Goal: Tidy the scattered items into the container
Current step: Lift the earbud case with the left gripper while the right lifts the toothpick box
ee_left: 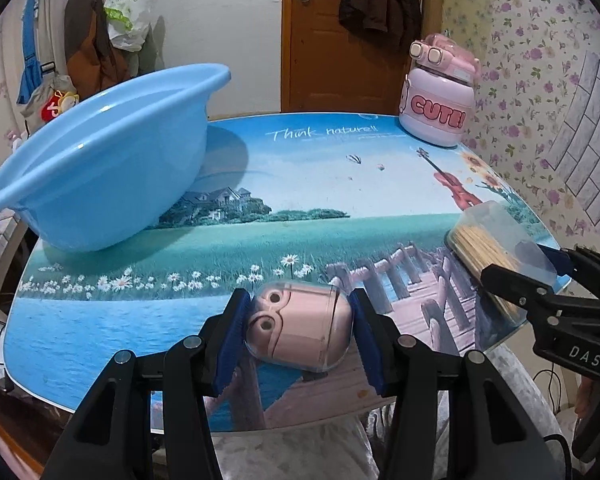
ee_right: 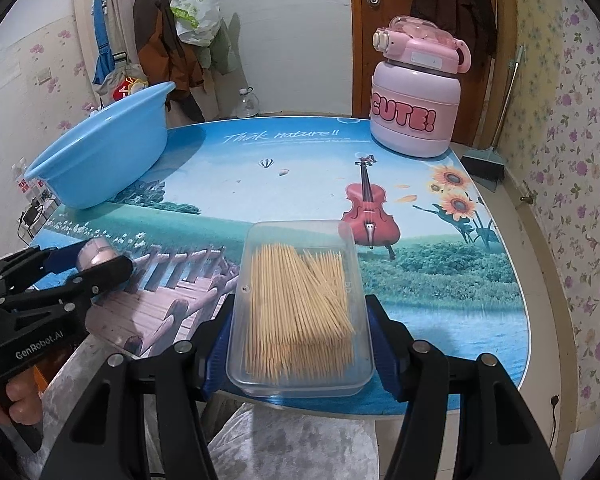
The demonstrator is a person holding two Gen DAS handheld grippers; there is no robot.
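**On the printed table: two items gripped, basin waiting at far left**

At the near table edge I log the following.

Item 1: pink capsule-shaped case (ee_left: pixel 300 330) with a clear shell, lying sideways between the blue pads of my left gripper (ee_left: pixel 298 330). Jaws narrow, both pads against its ends; I count it as held. It appears lifted just clear of the table (ee_left: pixel 340 208), though I cannot be sure.

Item 2: clear toothpick box (ee_right: pixel 300 308), full of wooden picks, no lid that I can make out. My right gripper (ee_right: pixel 300 332) clamps its long sides at a middling width. The box's near end sticks out past the table edge.

Item 3: pink bottle (ee_right: pixel 414 112) marked "CUTE!", upright at the far right corner, untouched.

Container: light blue basin (ee_left: pixel 100 168), at the far left of the table, empty as far as I can see, rim tilted toward me in the left view.

Handling notes, my judgement: both loads now need carrying to the basin. I would send the left load first, since it is nearer, and keep the right clear of its path. I would hold the box level all the way, as any tip may spill the picks. Lower each item inside the rim before parting the jaws; the rounded case may roll if dropped.
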